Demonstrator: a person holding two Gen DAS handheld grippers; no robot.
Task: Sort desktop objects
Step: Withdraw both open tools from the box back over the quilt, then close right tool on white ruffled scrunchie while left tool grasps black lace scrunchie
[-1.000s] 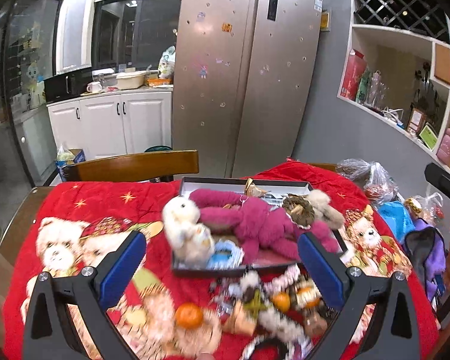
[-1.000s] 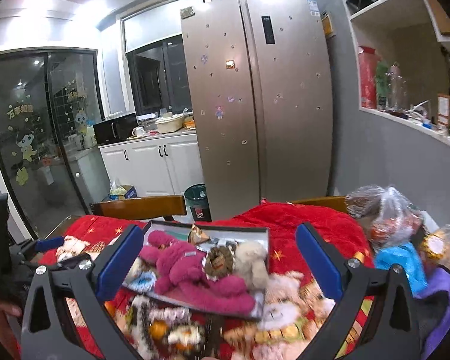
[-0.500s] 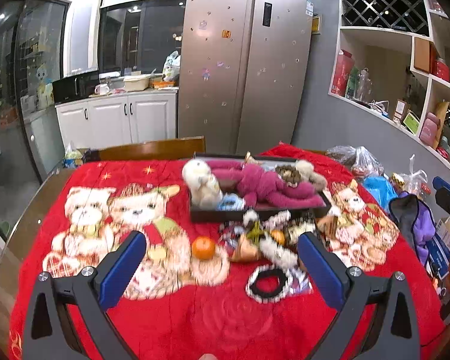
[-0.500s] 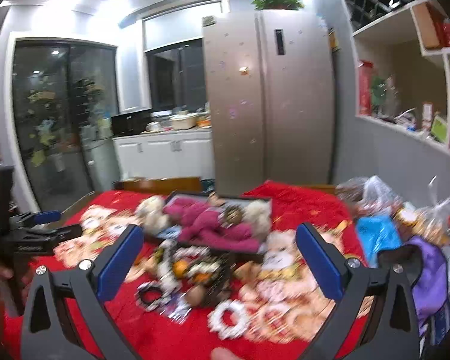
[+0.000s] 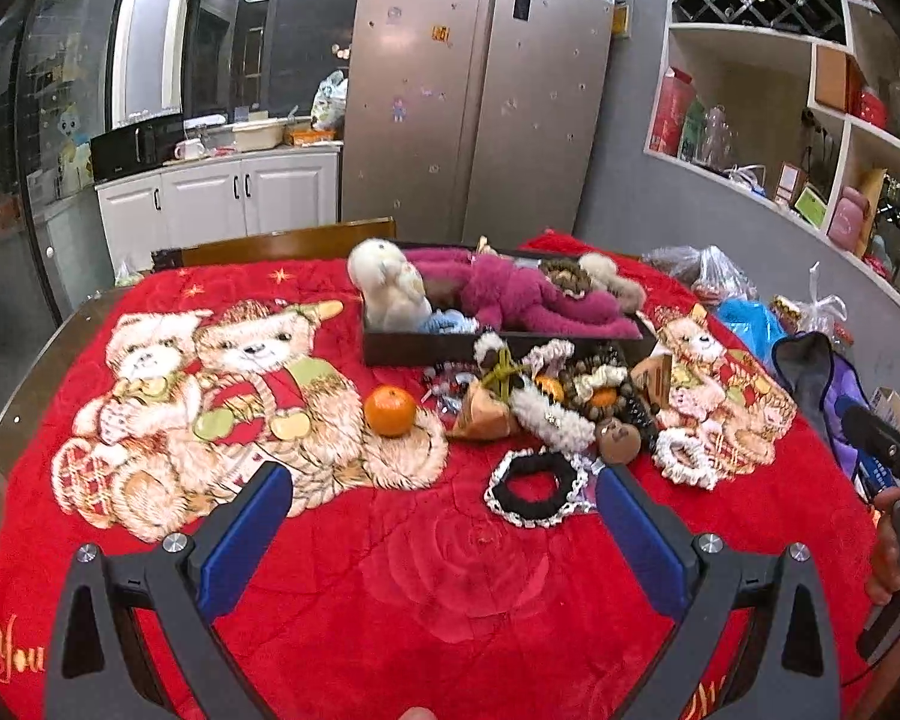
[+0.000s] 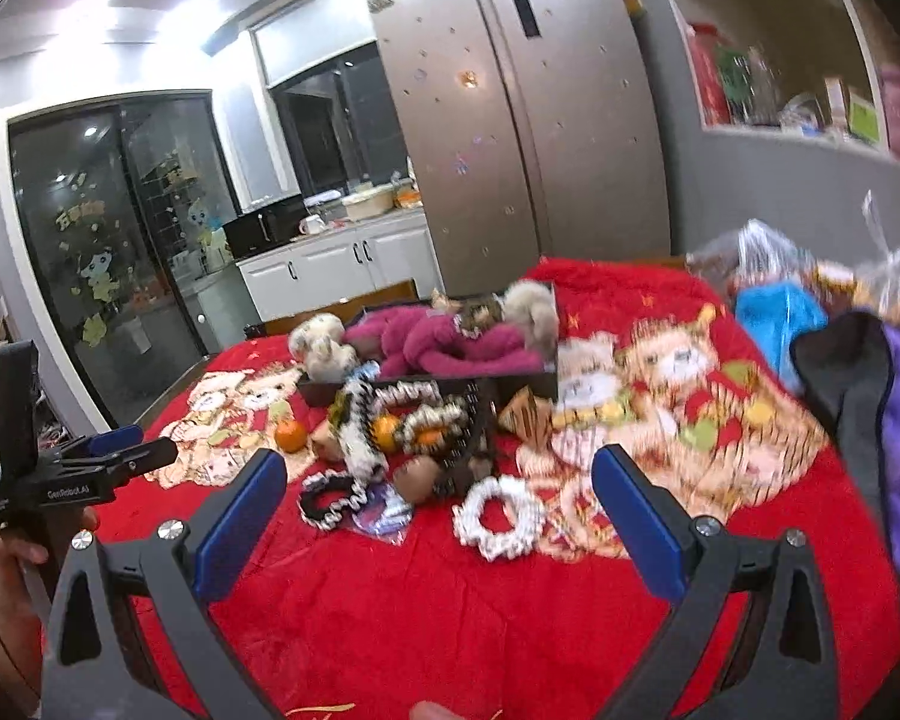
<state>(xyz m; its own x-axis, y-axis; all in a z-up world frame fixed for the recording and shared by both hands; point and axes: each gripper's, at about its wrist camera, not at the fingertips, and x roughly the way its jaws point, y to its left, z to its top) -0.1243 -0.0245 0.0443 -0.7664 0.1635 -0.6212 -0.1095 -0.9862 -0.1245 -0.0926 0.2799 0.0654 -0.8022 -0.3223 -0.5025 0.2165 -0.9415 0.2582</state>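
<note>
Lying ahead of both wide-spread jaws, black scrunchie [image 5: 533,495] touches neither.

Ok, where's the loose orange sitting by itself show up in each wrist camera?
Left wrist: the orange sits centre, on the blanket left of the clutter pile.
Right wrist: the orange sits left of centre, at the pile's left edge.
Shared landmark: the dark tray of plush toys behind it.

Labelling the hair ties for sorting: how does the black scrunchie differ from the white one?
The black scrunchie is dark with a pale lace edge; the white scrunchie is pale all over. The black one lies nearer the orange, the white one on the printed bear at the right. Both lie flat on the red blanket, outside the box.
</note>
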